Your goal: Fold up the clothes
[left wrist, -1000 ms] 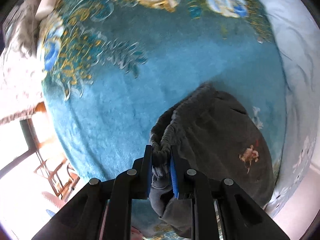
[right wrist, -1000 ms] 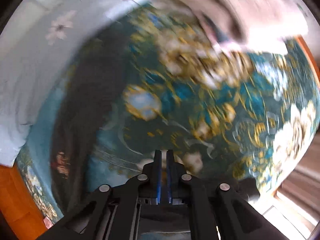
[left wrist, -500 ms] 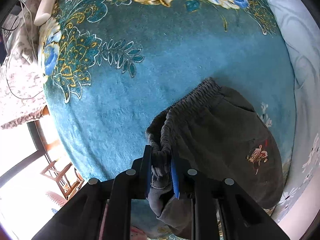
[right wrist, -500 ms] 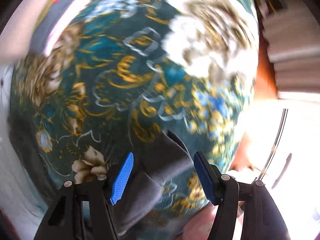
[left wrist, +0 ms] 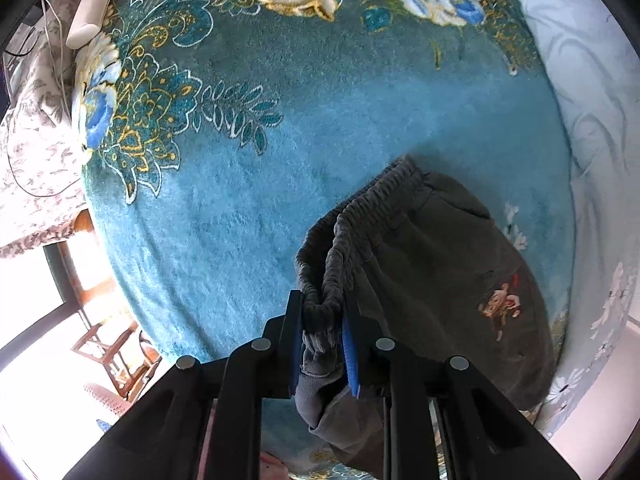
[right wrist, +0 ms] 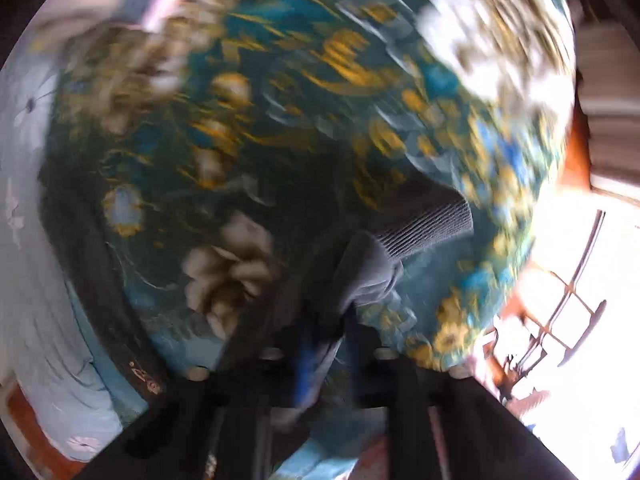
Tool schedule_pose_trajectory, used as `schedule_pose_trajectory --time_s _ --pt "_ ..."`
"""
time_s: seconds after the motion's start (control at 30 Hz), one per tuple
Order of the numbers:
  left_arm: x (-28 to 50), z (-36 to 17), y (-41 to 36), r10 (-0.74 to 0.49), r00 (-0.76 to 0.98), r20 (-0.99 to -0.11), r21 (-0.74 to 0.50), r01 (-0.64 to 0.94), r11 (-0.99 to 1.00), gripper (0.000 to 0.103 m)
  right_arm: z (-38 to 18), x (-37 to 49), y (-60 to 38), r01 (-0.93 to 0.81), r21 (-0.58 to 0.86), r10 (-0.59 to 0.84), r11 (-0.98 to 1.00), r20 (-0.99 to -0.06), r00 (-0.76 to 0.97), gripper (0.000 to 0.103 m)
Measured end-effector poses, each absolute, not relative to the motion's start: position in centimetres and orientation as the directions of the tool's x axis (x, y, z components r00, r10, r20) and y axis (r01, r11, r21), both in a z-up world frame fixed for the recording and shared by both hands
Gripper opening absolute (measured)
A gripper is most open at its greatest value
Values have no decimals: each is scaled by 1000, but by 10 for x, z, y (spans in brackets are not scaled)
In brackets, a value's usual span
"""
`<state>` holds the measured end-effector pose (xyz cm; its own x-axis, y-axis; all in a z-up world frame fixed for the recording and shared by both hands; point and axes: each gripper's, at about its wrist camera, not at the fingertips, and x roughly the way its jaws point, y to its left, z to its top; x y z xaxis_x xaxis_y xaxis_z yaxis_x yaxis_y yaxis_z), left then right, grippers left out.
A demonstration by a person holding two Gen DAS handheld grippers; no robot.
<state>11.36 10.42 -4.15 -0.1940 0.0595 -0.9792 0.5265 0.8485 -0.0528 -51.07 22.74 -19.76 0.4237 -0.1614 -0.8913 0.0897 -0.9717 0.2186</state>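
Dark grey trousers (left wrist: 436, 280) with a small orange print lie on a teal flowered blanket (left wrist: 248, 184). My left gripper (left wrist: 322, 320) is shut on their gathered elastic waistband. In the blurred right wrist view my right gripper (right wrist: 324, 344) is closed on the ribbed cuff end of a dark grey trouser leg (right wrist: 404, 236), which rises above the blanket (right wrist: 280, 120).
A pale blue quilt (left wrist: 592, 112) runs along the right side of the blanket. A flowered white cloth with a cable (left wrist: 36, 152) and a white oblong object (left wrist: 90, 10) lie at the left. A bright window and wooden chairs (left wrist: 116, 352) are beyond the bed's edge.
My right gripper opened over the trouser cuff, then closed on it while swinging fast. My left gripper kept its hold on the waistband and the trousers spread a little flatter.
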Motion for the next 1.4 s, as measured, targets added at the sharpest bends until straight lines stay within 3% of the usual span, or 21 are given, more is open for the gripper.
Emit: schedule_pose_trajectory --time_s 0.27,0.63,0.73,0.83,0.87,0.9,1.0,1.07,1.13,1.23,1.4 --pt "129 -34 91 -113 -353 -929 -225 296 928 17 -116 -532 89 290 400 -324 -869 -905 277 5" --pt "152 -64 38 -201 -415 -887 -233 28 972 17 -90 -498 -131 536 293 -212 -792 -955 209 5" --pt "159 -81 30 -280 -431 -858 -289 -46 956 22 -101 -493 -156 497 387 -277 -777 -919 281 10" --pt "160 -86 27 -380 -427 -820 -381 -88 920 26 -112 -491 -164 479 451 -317 -753 -887 336 39" --pt "160 -84 25 -407 -423 -810 -415 -78 907 26 -114 -491 -162 486 452 -323 -748 -888 328 46" --pt "160 -81 25 -411 -417 -810 -432 -48 900 27 -115 -491 -159 495 453 -329 -742 -888 320 46" --pt "157 -75 31 -359 -391 -847 -426 96 900 32 -132 -499 -137 502 432 -320 -749 -900 296 47" --pt "148 -82 45 -260 -355 -898 -353 230 907 44 -148 -506 -119 499 404 -299 -766 -912 280 50" --pt "137 -99 62 -142 -339 -930 -256 320 912 48 -174 -513 -101 486 360 -251 -796 -928 277 53" --pt "120 -135 95 -72 -386 -920 -190 275 943 49 -203 -514 -91 448 366 -235 -815 -917 322 58" --pt "112 -166 99 -101 -376 -921 -186 199 962 51 -231 -511 -100 387 415 -273 -823 -887 372 60"
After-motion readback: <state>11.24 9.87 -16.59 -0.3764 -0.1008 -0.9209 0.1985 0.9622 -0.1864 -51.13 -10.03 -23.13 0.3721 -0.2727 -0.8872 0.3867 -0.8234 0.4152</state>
